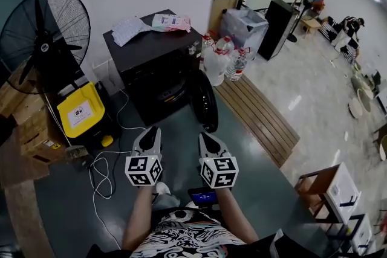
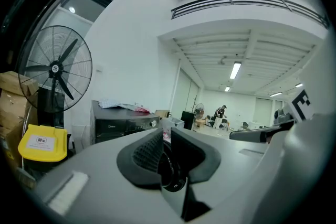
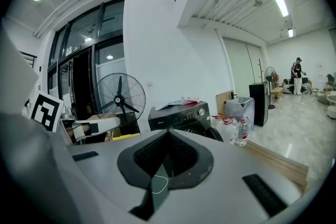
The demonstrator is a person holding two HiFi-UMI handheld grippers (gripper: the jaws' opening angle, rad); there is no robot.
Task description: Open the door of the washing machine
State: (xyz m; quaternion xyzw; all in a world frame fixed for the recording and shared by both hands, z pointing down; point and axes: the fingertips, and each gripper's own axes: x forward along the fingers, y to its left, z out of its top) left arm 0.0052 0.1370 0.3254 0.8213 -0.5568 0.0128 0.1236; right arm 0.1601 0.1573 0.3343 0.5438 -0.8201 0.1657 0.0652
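Note:
The black washing machine (image 1: pixel 158 63) stands against the white wall. Its round door (image 1: pixel 205 99) hangs open, swung out to the right on its hinge. Both grippers are held level in front of the machine, a short way back from it and touching nothing. My left gripper (image 1: pixel 149 130) has its jaws a narrow slit apart with nothing between them (image 2: pixel 164 131). My right gripper (image 1: pixel 206 137) is shut and empty (image 3: pixel 168 131). The right gripper view shows the machine (image 3: pixel 181 115) with its door (image 3: pixel 214 135) ajar at its right side.
A large black fan (image 1: pixel 42 39) and a yellow floor machine (image 1: pixel 81 112) stand left of the washer. Several water bottles (image 1: pixel 222 60) and a wooden pallet (image 1: pixel 257 115) lie to its right. A white cable (image 1: pixel 103 172) trails on the floor. Papers (image 1: pixel 151 24) lie on top.

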